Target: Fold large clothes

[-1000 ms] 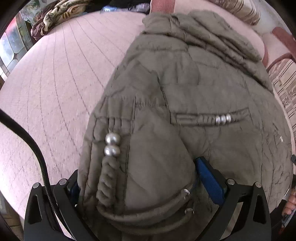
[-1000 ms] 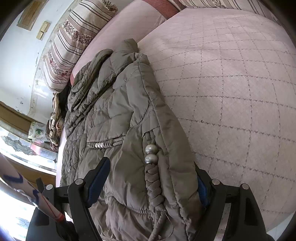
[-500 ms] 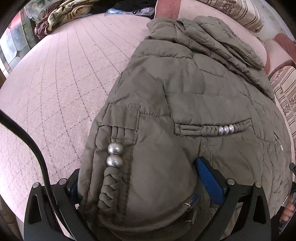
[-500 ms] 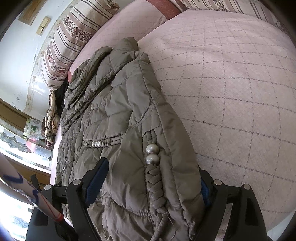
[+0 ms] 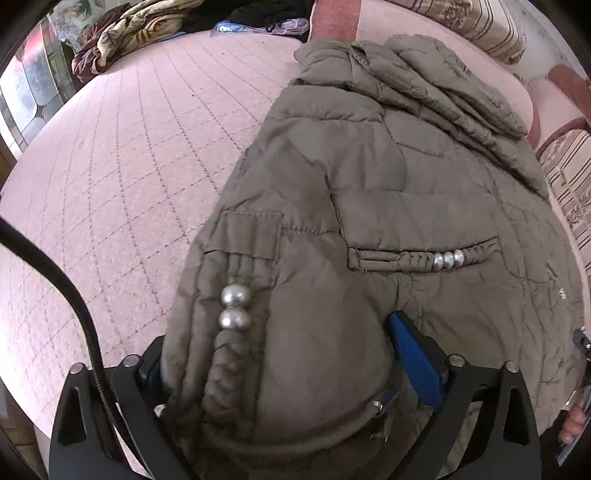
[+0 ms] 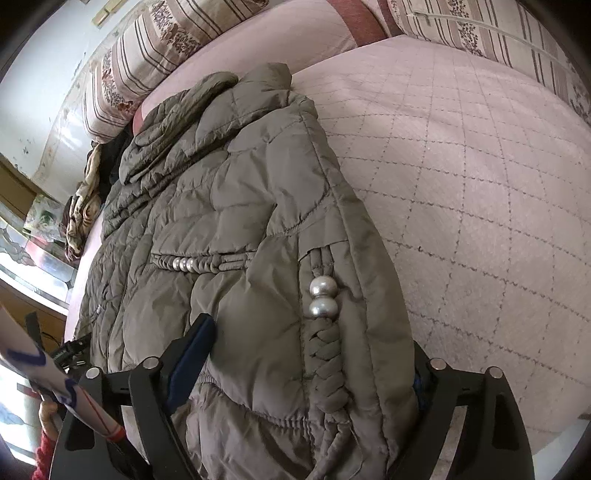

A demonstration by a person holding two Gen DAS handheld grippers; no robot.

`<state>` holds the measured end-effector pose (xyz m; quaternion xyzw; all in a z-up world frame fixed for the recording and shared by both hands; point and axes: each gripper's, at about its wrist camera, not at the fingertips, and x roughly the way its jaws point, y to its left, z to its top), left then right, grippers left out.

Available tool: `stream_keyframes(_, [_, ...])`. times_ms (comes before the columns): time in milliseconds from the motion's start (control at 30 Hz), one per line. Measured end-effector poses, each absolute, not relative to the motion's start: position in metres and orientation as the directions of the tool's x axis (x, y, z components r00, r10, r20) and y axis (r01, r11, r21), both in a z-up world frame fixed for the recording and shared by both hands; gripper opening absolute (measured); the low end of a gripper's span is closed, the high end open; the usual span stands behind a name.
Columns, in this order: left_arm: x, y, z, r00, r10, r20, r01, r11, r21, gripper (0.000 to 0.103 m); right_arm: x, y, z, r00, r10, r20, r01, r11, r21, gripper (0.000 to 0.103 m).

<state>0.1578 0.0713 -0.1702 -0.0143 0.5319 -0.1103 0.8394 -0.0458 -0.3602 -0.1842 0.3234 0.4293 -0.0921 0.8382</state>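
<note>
An olive padded jacket (image 5: pixel 369 206) lies on a pink quilted bed, hood toward the pillows. It has braided pocket trims with silver beads (image 5: pixel 232 306). My left gripper (image 5: pixel 280 354) is shut on the jacket's hem at one corner, with the fabric bunched between the blue pads (image 5: pixel 417 362). In the right wrist view the same jacket (image 6: pixel 229 206) fills the left half. My right gripper (image 6: pixel 306 362) is shut on the other hem corner, with a beaded braid (image 6: pixel 323 295) between its fingers.
The pink quilted bedspread (image 5: pixel 110 177) (image 6: pixel 480 177) spreads on both sides of the jacket. Striped pillows (image 6: pixel 155 59) line the headboard. A crumpled patterned blanket (image 5: pixel 129 29) lies at the far corner. A window and wooden furniture (image 6: pixel 26 236) stand beside the bed.
Both grippers have drawn the hem back and the jacket has stretched out flatter along the bed. Its folds near the hem have smoothed. Both grips are unchanged.
</note>
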Motion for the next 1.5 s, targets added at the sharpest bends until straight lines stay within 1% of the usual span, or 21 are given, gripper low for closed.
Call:
stream_keyframes(133, [0.157,0.086,-0.168,0.394,-0.271,-0.878,0.182,0.96,-0.214,0.099,-0.052,-0.365,-0.183,0.632,0.165,-0.757,0.432,0.736,0.521,0.075])
stream_keyframes(200, [0.161,0.092,-0.17,0.368,-0.322,-0.872,0.208,0.943,-0.261,0.099,-0.054,-0.367,-0.183,0.64,0.183,-0.747,0.432,0.718,0.546,0.073])
stream_keyframes(333, [0.168,0.094,-0.173,0.336,-0.363,-0.869,0.24,0.925,-0.294,0.102,-0.054,-0.366,-0.183,0.635,0.176,-0.752,0.441,0.717,0.54,0.073])
stream_keyframes(400, [0.17,0.09,-0.174,0.333,-0.351,-0.875,0.238,0.929,-0.282,0.103,-0.053,-0.366,-0.183,0.632,0.172,-0.756,0.446,0.717,0.536,0.073])
stream_keyframes(600, [0.177,0.063,-0.181,0.339,-0.222,-0.914,0.244,0.959,-0.143,0.103,-0.053,-0.369,-0.186,0.63,0.174,-0.756,0.461,0.7,0.545,0.074])
stream_keyframes(667, [0.178,0.059,-0.182,0.357,-0.21,-0.91,0.233,0.964,-0.131,0.103,-0.052,-0.369,-0.186,0.629,0.175,-0.758,0.463,0.699,0.545,0.074])
stream_keyframes(767, [0.171,0.056,-0.183,0.439,-0.207,-0.874,0.222,0.968,-0.118,0.103,-0.05,-0.37,-0.186,0.624,0.175,-0.762,0.463,0.703,0.54,0.075])
stream_keyframes(867, [0.171,0.047,-0.185,0.423,-0.172,-0.89,0.23,0.97,-0.078,0.103,-0.047,-0.368,-0.186,0.615,0.171,-0.77,0.459,0.716,0.525,0.077])
stream_keyframes(1033, [0.174,0.041,-0.186,0.415,-0.156,-0.896,0.203,0.976,-0.076,0.103,-0.04,-0.358,-0.186,0.599,0.152,-0.786,0.44,0.757,0.482,0.083])
stream_keyframes(1167, [0.17,0.044,-0.187,0.427,-0.182,-0.886,0.209,0.973,-0.099,0.103,-0.042,-0.356,-0.185,0.601,0.171,-0.781,0.417,0.766,0.489,0.082])
stream_keyframes(1267, [0.16,0.057,-0.183,0.409,-0.216,-0.887,0.245,0.962,-0.121,0.103,-0.046,-0.357,-0.184,0.611,0.212,-0.763,0.398,0.75,0.527,0.074])
stream_keyframes(1333, [0.152,0.061,-0.18,0.394,-0.25,-0.885,0.269,0.952,-0.149,0.098,-0.05,-0.357,-0.185,0.616,0.245,-0.748,0.384,0.737,0.557,0.066])
stream_keyframes(1400, [0.145,0.068,-0.176,0.381,-0.285,-0.88,0.281,0.942,-0.183,0.09,-0.053,-0.357,-0.186,0.618,0.268,-0.739,0.375,0.726,0.577,0.064])
stream_keyframes(1500, [0.138,0.082,-0.171,0.359,-0.366,-0.858,0.271,0.921,-0.279,0.082,-0.057,-0.356,-0.187,0.62,0.296,-0.727,0.361,0.715,0.599,0.059])
